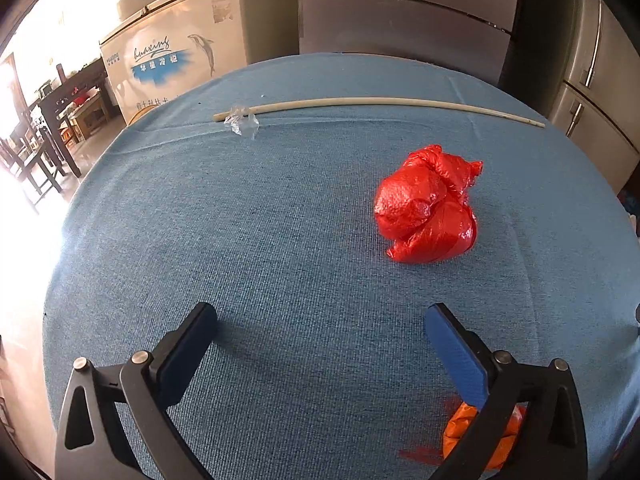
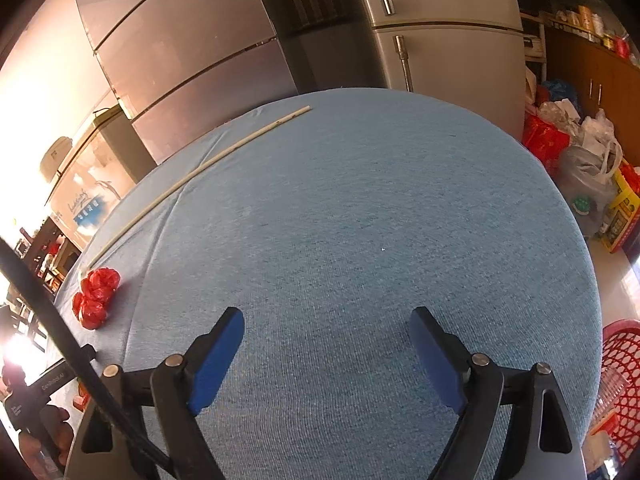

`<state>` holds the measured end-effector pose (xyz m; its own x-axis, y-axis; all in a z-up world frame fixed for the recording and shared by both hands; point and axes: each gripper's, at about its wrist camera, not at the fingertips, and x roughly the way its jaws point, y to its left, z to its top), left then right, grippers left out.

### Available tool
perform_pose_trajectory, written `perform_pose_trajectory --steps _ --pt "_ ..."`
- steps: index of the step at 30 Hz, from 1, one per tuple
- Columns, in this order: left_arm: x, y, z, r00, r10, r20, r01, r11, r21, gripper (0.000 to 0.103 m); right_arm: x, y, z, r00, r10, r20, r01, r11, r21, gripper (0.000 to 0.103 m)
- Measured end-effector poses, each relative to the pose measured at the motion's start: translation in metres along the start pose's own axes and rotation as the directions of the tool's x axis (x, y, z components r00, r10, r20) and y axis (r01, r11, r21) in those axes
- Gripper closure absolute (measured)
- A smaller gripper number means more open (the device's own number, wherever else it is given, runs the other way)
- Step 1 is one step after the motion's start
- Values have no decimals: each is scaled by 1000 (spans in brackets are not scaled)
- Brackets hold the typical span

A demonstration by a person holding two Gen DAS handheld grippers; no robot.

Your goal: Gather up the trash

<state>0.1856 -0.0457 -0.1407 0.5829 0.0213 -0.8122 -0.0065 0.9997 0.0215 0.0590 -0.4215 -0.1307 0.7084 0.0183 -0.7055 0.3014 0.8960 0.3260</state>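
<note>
My left gripper (image 1: 320,320) and right gripper (image 2: 326,322) both gape wide, holding nothing, above the blue-clothed counter (image 1: 280,220). A crumpled red plastic bag (image 1: 428,206) lies ahead of the left gripper, near a long pale stick (image 1: 380,103) and clear wrapper (image 1: 242,121). A red basket (image 2: 622,380) stands beside the counter.

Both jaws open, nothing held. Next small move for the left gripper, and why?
Probably ease the left gripper forward and right to straddle the red plastic bag. Its jaws stand wide and empty, and the bag lies loose on the blue tablecloth just ahead, nearer than the clear wrapper by the stick.
</note>
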Motion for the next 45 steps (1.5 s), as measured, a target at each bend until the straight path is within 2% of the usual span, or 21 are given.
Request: perform_pose_trajectory --steps 45 --pt "0 -1 -1 1000 12 2 -12 1000 -13 0 0 -6 1 999 50 9 -50 999 22 14"
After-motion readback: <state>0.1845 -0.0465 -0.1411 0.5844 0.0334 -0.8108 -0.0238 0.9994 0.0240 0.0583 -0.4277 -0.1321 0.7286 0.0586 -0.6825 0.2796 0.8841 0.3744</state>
